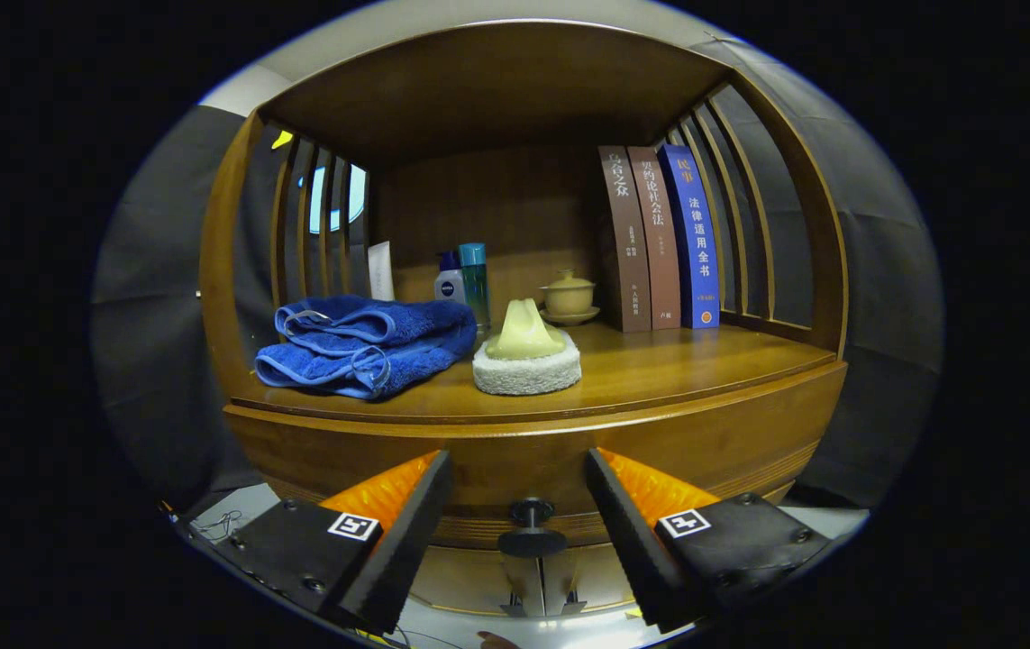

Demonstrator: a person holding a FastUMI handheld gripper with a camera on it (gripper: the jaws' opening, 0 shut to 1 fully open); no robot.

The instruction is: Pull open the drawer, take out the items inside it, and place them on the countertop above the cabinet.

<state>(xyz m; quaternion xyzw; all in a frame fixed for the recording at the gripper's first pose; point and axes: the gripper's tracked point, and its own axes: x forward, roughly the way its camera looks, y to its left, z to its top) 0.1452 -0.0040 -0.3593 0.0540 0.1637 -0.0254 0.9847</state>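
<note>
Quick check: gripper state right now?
Gripper: open, holding nothing; drawer knob sits between its fingers, untouched.

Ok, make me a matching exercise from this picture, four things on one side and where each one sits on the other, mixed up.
Things:
1. blue towel
2. books
3. drawer knob
4. lidded cup

Places:
A. upright by the slatted side, right of the cup
B. between the open tongs
C. folded beside the white sponge
D. on a saucer behind the sponge

Pairs: 1-C, 2-A, 3-B, 4-D
</note>
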